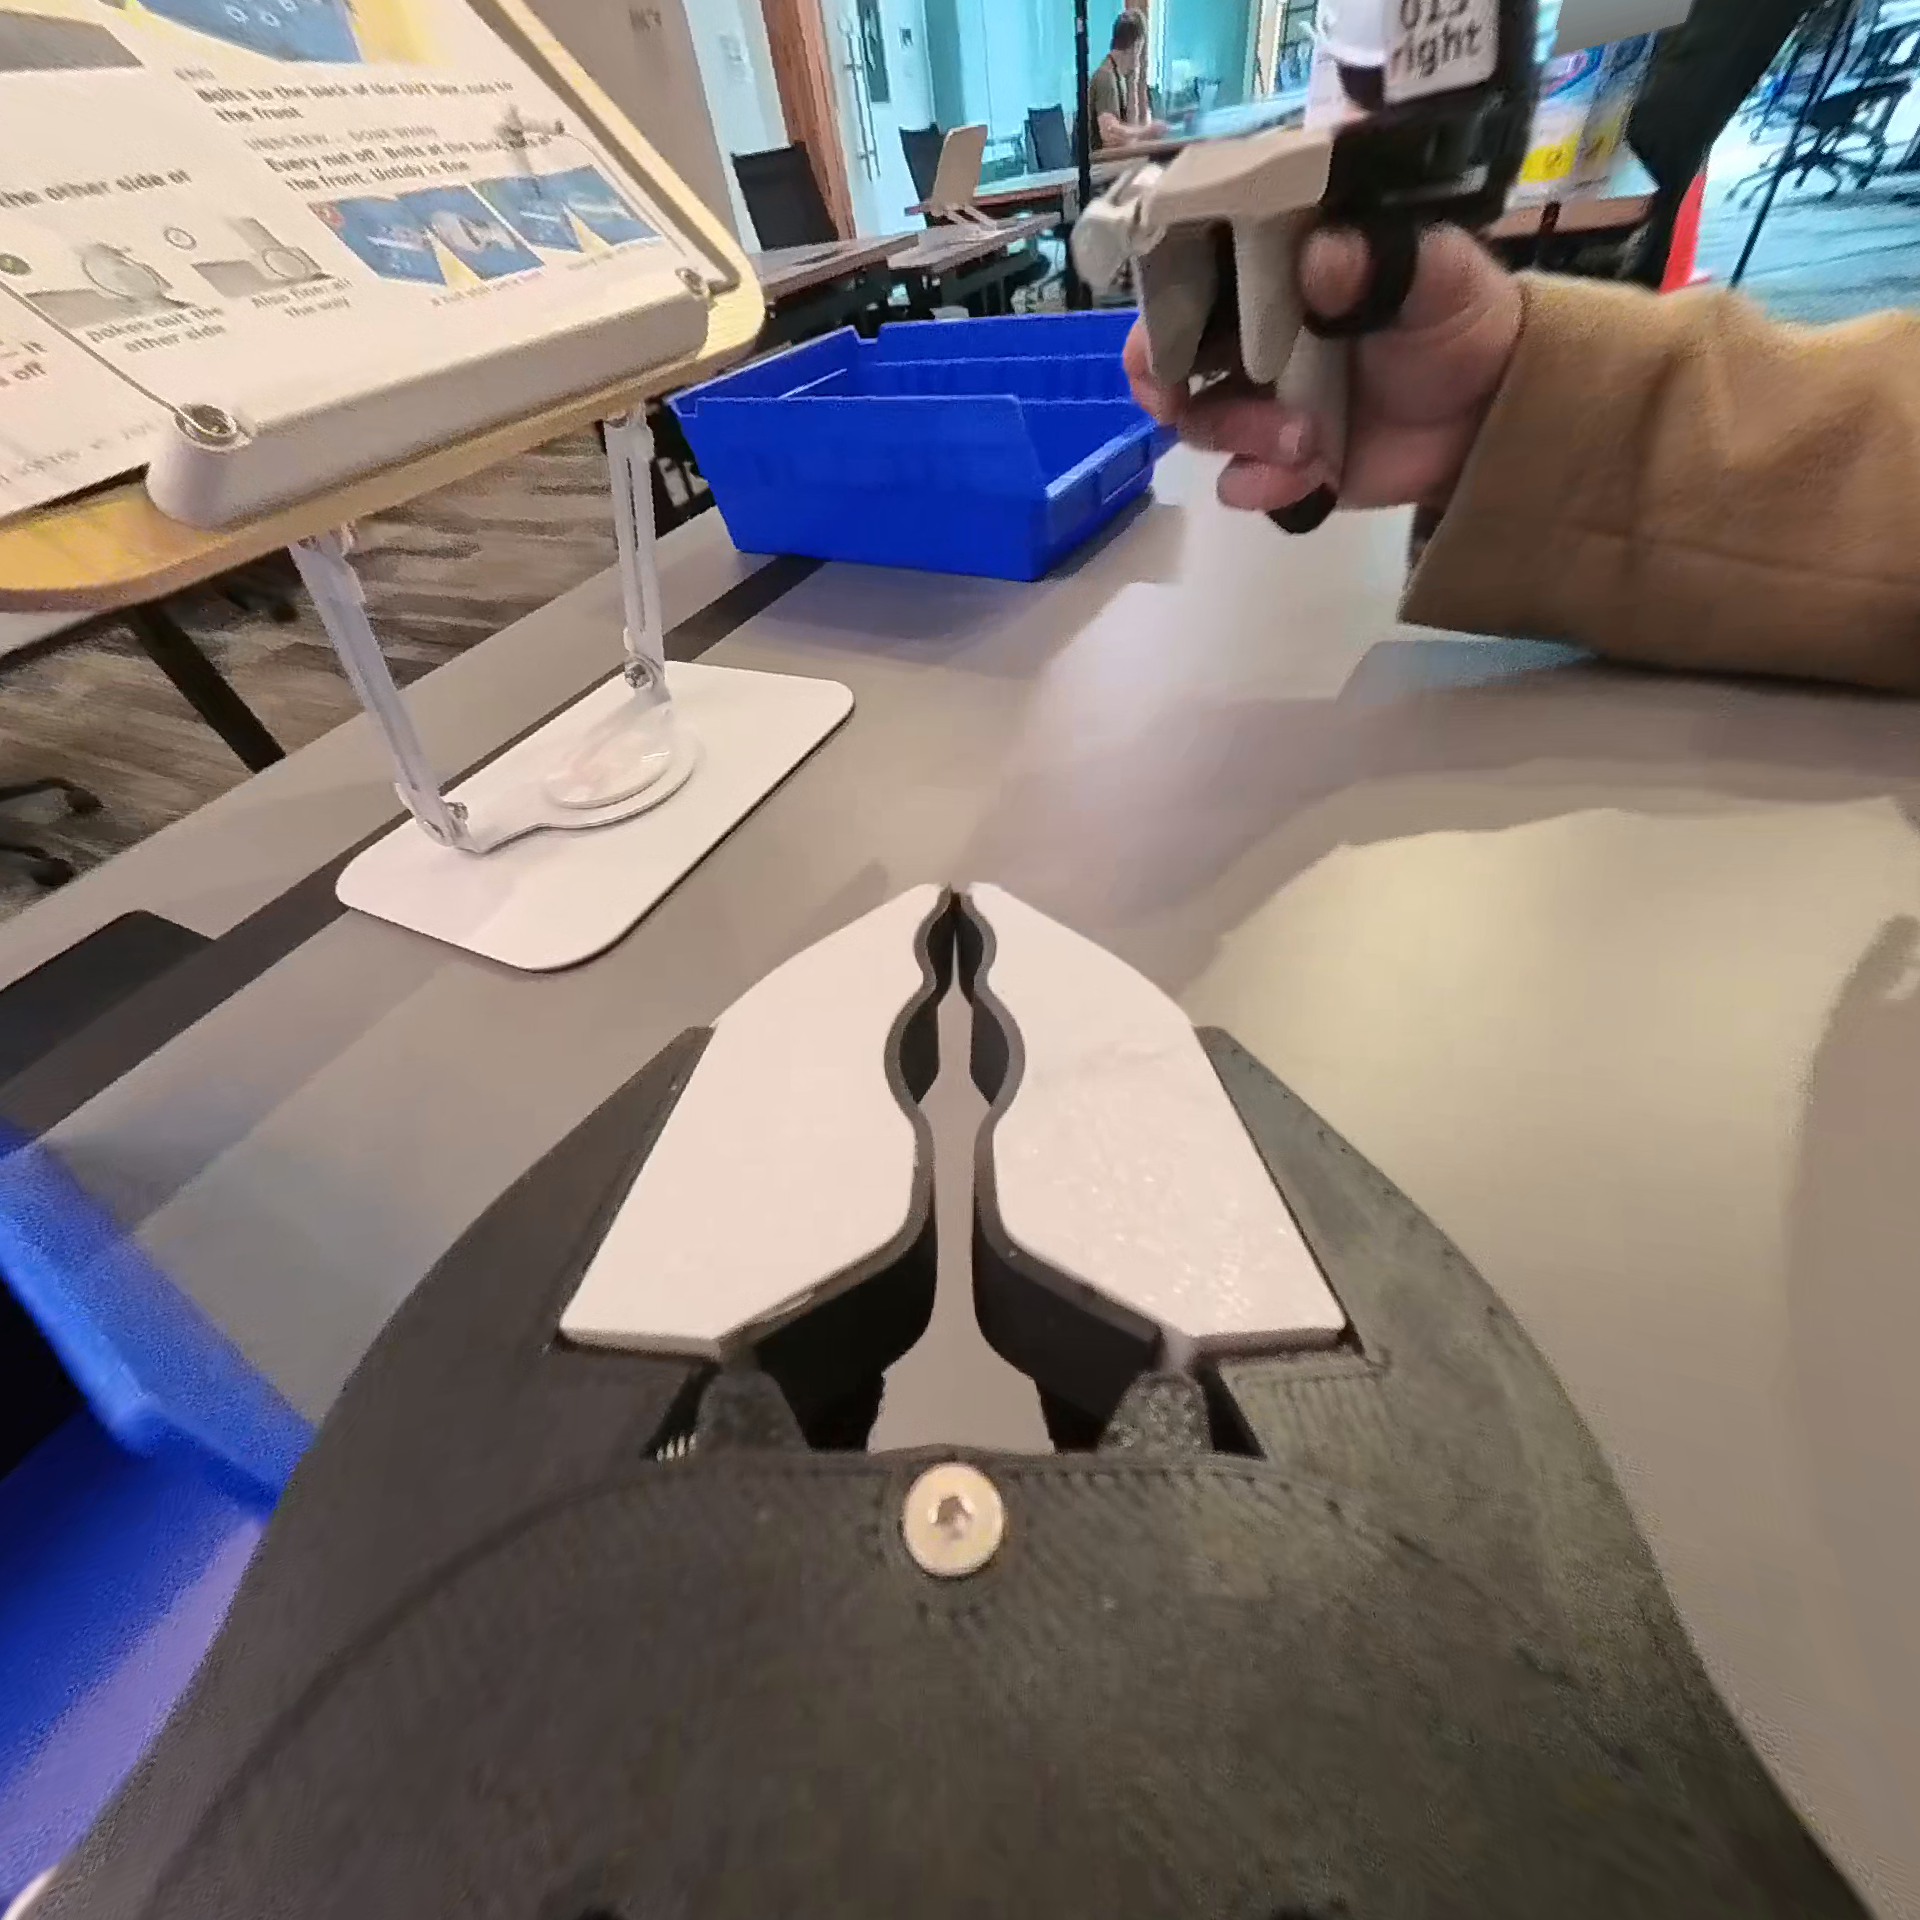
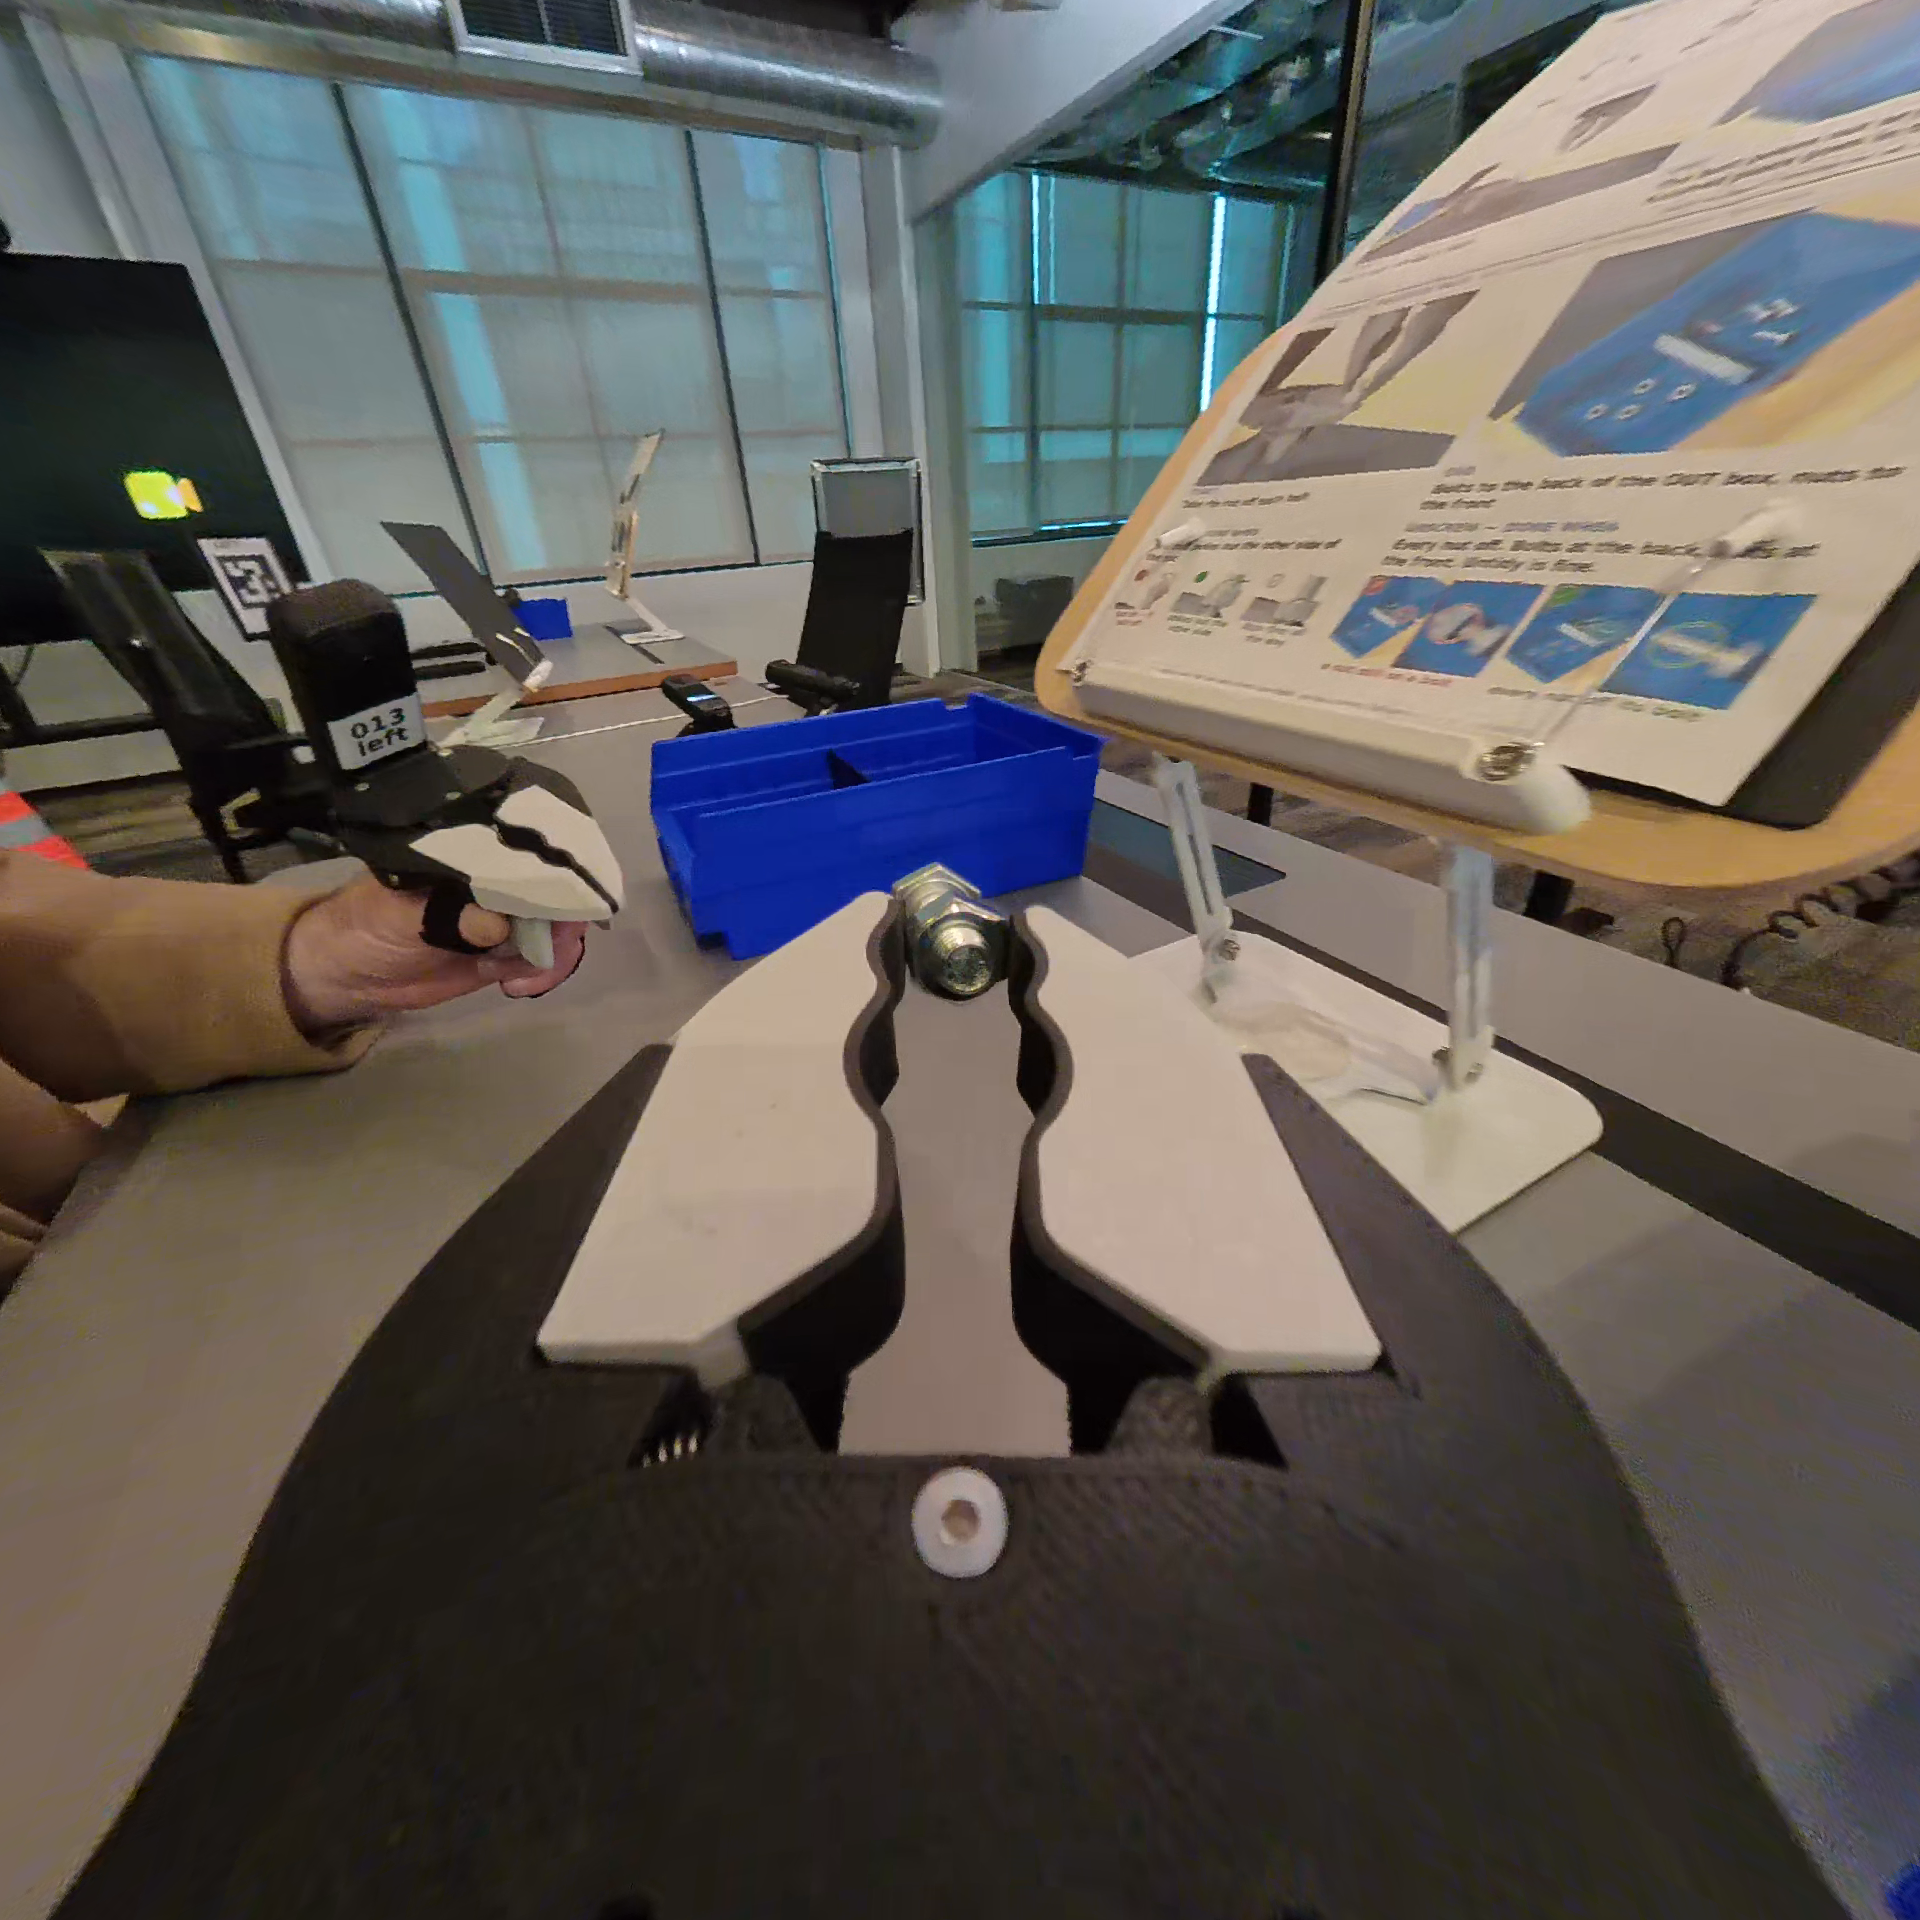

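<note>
My right gripper (image 2: 954,935) is shut on a silver bolt with a nut on it (image 2: 948,933), held between the fingertips above the grey table (image 2: 312,1195). A blue divided bin (image 2: 873,800) stands just beyond it. My left gripper (image 1: 957,902) is shut and empty, low over the grey table (image 1: 1455,1039). The left gripper also shows in the right wrist view (image 2: 597,862), held in a hand at the left. The right gripper shows in the left wrist view (image 1: 1210,353), raised at the upper right near the blue bin (image 1: 914,457).
A board with an instruction sheet (image 1: 312,208) stands on a white stand with a flat base (image 1: 592,821) at the table's far edge; it also shows in the right wrist view (image 2: 1507,499). Another blue bin's edge (image 1: 125,1403) is at the left. A tan sleeve (image 1: 1683,488) crosses the right. About 25 cm separates my left fingertips from my right. Left tips and right tips are each some 30 cm from the flat base (image 1: 592,821).
</note>
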Demonstrator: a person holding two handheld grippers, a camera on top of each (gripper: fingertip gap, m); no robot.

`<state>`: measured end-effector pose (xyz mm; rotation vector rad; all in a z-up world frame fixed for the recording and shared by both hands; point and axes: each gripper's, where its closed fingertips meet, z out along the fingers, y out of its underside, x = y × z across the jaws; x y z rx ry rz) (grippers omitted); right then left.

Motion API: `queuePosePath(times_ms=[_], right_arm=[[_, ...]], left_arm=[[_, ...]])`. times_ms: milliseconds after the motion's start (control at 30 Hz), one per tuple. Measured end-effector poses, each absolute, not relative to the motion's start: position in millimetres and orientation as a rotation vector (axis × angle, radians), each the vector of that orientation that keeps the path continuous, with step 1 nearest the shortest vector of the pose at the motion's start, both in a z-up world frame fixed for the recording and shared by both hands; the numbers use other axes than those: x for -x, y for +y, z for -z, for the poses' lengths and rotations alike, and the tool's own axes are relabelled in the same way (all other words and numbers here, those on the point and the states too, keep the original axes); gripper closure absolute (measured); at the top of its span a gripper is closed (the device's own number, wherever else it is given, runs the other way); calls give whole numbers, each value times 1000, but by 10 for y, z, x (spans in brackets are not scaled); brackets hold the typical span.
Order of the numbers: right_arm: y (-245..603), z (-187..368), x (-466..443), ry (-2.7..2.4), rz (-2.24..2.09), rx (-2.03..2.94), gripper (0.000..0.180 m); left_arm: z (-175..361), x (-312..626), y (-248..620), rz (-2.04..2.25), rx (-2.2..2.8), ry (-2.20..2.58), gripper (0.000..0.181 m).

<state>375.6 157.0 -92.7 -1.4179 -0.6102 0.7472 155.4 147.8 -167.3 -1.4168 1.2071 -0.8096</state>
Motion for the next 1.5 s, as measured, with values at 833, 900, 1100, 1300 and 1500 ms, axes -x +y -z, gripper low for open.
queuePosePath(times_ms=[833, 900, 1100, 1300, 1500], right_arm=[[2560, 521, -5615, -257, -137, 1566, 161], [2746, 638, -5790, -220, -114, 1657, 161], [3125, 1227, -6206, -177, 1, 1926, 160], [3183, 1728, -6332, -202, 63, 2184, 160], [3246, 2177, -6486, -279, 230, 2389, 160]], left_arm=[[1825, -1936, 1820, 762, 1404, 1157, 181], [1822, -1950, 1821, 766, 1403, 1156, 181], [1850, -1973, 1818, 750, 1403, 1180, 181], [1863, -1972, 1838, 793, 1422, 1164, 181], [1866, -1976, 1823, 795, 1420, 1173, 181]])
